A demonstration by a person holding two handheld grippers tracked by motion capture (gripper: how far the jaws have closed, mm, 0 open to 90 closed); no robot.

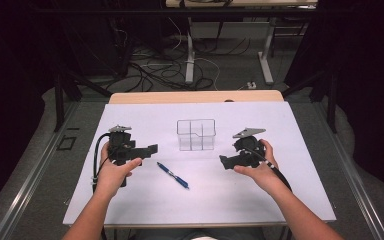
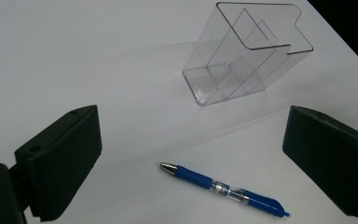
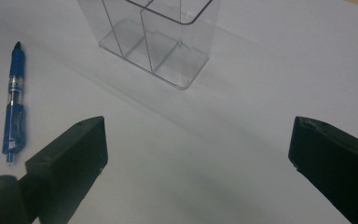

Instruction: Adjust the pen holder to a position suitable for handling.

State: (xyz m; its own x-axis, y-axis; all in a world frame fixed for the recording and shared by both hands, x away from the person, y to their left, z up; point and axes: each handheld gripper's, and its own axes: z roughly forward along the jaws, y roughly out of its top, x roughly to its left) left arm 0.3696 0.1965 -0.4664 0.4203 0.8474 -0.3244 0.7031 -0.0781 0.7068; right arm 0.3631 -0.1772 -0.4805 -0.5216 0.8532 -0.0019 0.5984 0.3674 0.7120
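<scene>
1. Lying flat near the middle of the bench (image 1: 130, 200), closer to its near edge: a blue pen (image 1: 172, 175) with silver tip and clear mid-section.
2. Standing upright just beyond: a clear divided holder (image 1: 196, 134).
3. Left gripper (image 1: 152, 149): spread wide, nothing between.
4. Right gripper (image 1: 223, 161): likewise wide apart, holding nothing.

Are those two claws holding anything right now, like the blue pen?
No, nothing is held. The left claw and right claw both stand open, and the blue pen lies loose on the table between them.
</scene>
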